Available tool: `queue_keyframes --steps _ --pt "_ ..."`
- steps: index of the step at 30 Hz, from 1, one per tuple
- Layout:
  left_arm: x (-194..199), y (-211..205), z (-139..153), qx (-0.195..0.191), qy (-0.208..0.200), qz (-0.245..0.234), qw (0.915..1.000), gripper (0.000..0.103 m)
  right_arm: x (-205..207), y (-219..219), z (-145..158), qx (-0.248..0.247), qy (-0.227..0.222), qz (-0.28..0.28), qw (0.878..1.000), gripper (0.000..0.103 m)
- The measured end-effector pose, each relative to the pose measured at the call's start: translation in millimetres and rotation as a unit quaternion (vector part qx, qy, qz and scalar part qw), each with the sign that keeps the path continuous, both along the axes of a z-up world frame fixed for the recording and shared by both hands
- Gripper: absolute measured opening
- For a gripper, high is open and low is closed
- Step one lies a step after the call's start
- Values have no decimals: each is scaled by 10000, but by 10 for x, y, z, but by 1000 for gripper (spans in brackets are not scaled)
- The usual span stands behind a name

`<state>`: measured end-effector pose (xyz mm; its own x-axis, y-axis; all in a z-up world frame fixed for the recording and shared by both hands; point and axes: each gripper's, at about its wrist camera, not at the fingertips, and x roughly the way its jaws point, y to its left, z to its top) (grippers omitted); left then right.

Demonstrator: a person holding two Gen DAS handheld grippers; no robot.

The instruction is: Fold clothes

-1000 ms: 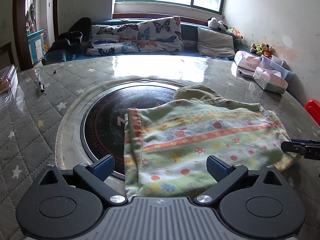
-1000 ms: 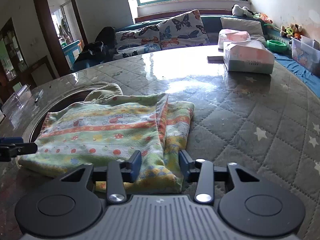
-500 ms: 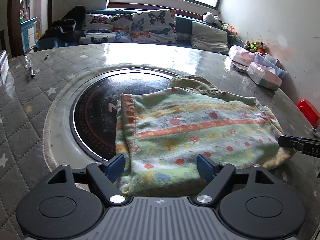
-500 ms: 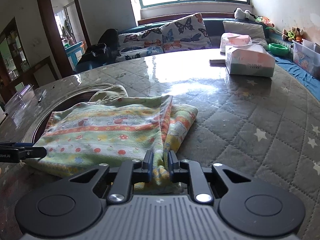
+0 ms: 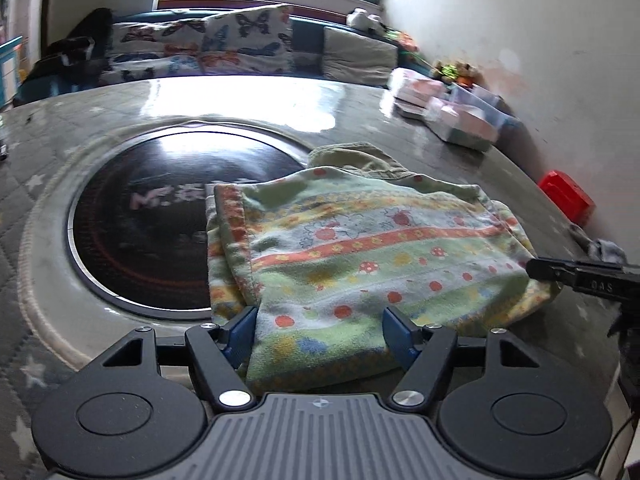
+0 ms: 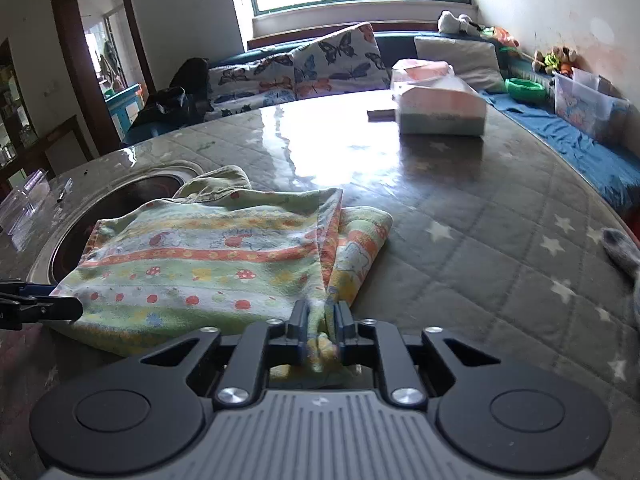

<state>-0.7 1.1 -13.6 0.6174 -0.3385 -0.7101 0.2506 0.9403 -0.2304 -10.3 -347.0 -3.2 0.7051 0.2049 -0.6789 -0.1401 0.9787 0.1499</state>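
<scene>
A green patterned garment with orange stripes and mushroom prints lies folded on the round table, partly over the black glass centre disc. It also shows in the right wrist view. My left gripper is open, its fingers either side of the garment's near left edge. My right gripper is shut on the garment's bunched near right corner. An olive cloth pokes out behind the garment.
Tissue boxes stand at the table's far right. A red box sits near the right edge. A clear plastic box is at the far left. A sofa with butterfly cushions runs behind the table.
My right gripper has closed onto the garment's near right corner. My left gripper has moved forward so its open fingers straddle the garment's near left edge.
</scene>
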Motion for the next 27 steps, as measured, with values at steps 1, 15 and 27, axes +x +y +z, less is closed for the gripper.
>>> queue_keyframes --steps 1,15,27 --pt "-2 -13 7 1 15 -35 10000 71 -7 -25 33 -31 -44 -29 10000 24" --pt "305 128 184 58 -220 404 9989 72 664 142 -8 28 -80 -32 10000 25" --pt "747 94 25 501 -231 583 9968 74 734 154 -120 74 -100 -216 9997 13"
